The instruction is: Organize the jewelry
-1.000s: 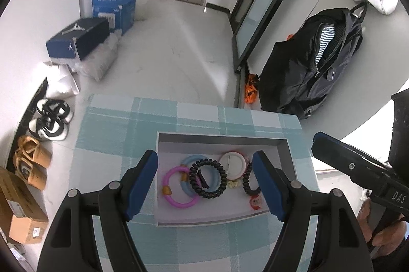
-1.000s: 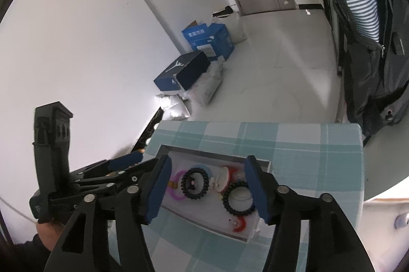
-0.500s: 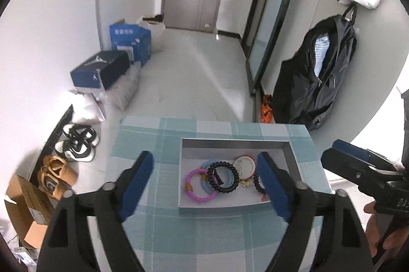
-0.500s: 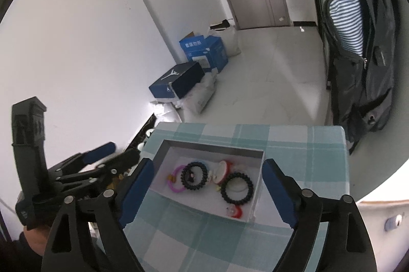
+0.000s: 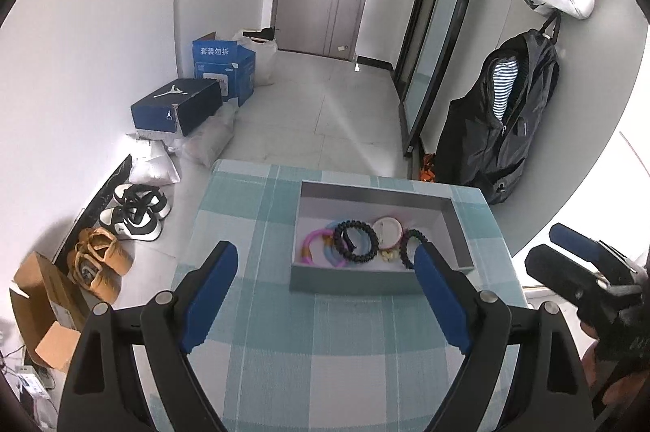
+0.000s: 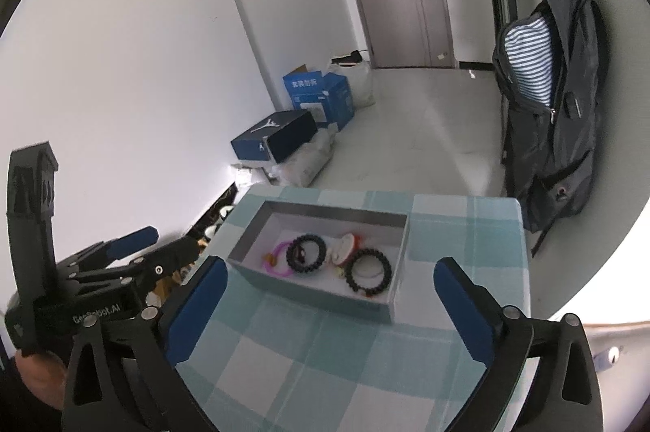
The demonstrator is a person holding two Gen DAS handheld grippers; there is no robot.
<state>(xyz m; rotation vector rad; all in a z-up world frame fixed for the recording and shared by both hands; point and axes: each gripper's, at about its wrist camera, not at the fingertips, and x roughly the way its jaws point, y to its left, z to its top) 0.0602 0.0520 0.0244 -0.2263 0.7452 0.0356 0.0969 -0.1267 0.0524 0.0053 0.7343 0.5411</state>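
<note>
Grey box (image 5: pixel 378 279) holds bracelets (image 5: pixel 352 242), hair ties (image 6: pixel 368 268).

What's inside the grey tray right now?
The grey tray holds a pink ring, blue ring, two black coil bands, a white disc. The near wall hides its front floor.

Blue carton (image 5: pixel 224 66): "套装勿拆" | shoebox (image 5: pixel 178 106): Jumpman logo | left gripper (image 6: pixel 134 249) body: "GenRobot.AI", partly blurred
</note>
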